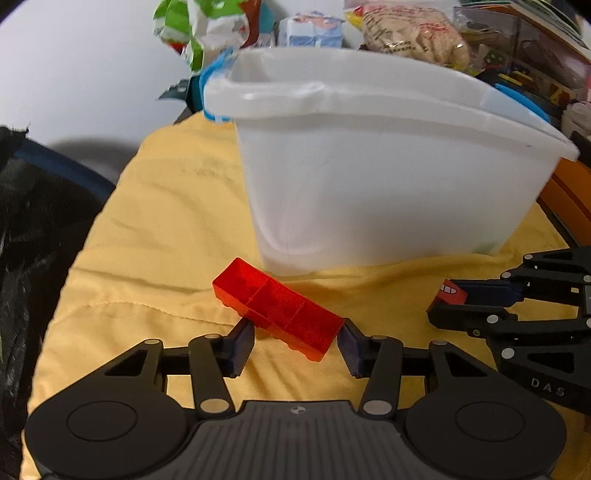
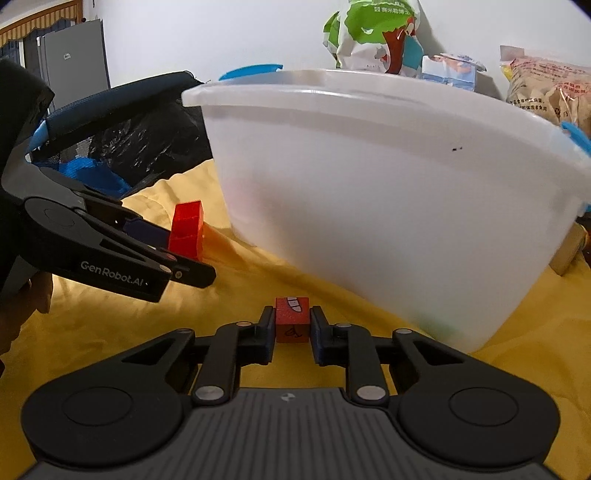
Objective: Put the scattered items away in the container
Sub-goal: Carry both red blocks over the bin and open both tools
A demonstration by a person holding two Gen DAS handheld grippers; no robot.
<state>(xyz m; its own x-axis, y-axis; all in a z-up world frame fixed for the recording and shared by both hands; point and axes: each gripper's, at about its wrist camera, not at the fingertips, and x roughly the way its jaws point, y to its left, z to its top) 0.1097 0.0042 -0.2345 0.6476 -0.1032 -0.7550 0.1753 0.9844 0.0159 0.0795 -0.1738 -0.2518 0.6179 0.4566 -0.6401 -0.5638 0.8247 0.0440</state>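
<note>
The right gripper (image 2: pixel 293 334) is closest in its own view, and its fingers are clamped snug on a small red cube (image 2: pixel 292 319) with a white stripy mark on top, down by the yellow cloth (image 2: pixel 110 332) right in front of the white plastic container (image 2: pixel 388 206). Over in the left wrist view, the left gripper (image 1: pixel 295 345) has its fingers partway closed around a translucent red block (image 1: pixel 280 308) lying diagonally on the cloth, just beside the container's near corner. Can't tell if the pads actually press it yet. Snack bags (image 2: pixel 373 33) sit behind the container.
</note>
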